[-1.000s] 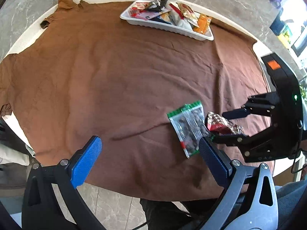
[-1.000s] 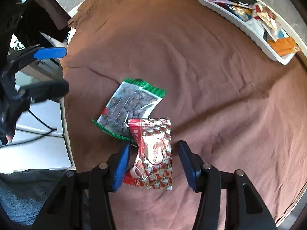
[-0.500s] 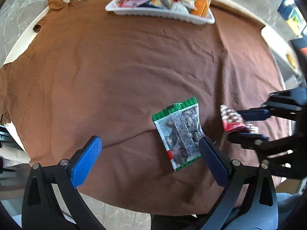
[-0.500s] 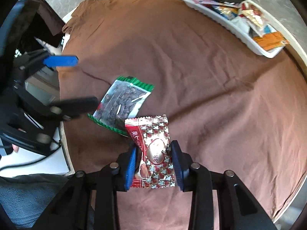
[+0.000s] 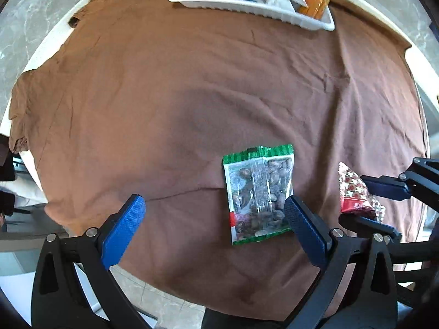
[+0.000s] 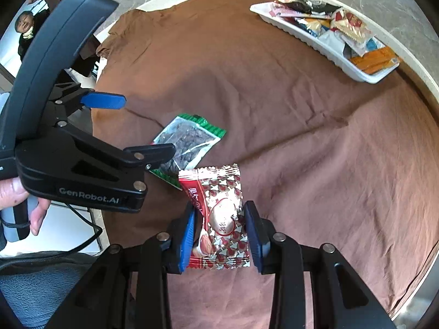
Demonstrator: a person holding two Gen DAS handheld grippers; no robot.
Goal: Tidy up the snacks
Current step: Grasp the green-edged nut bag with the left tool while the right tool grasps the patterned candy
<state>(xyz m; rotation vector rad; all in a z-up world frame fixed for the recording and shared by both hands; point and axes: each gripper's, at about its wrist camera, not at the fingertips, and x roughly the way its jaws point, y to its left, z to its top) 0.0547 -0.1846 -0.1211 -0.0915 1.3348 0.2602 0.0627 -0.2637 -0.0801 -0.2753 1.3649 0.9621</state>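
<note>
1. Loose snack packets: two. One is a red and silver patterned foil packet (image 6: 219, 213); the other is a clear plastic packet with green edges (image 5: 259, 194), filled with dark nuts.
2. Trays: one white rectangular plastic tray (image 5: 247, 6), heaped with assorted packets, far ahead of both sets of jaws at the far side of the brown cloth (image 5: 164, 96).
3. Right gripper (image 6: 219, 233): its jaws have just been closing and now stand narrow, both blue pads pressed on the red and silver packet, which is lifted clear of the cloth. The gripper points steeply down.
4. Left gripper (image 5: 216, 224): jaws wide, nothing between the pads. It points steeply down over the cloth. The green-edged packet lies flat just inside and ahead of its right-hand finger (image 5: 304, 227).
5. A hand (image 6: 16, 200) grips the left gripper's handle, seen in the right wrist view.
</note>
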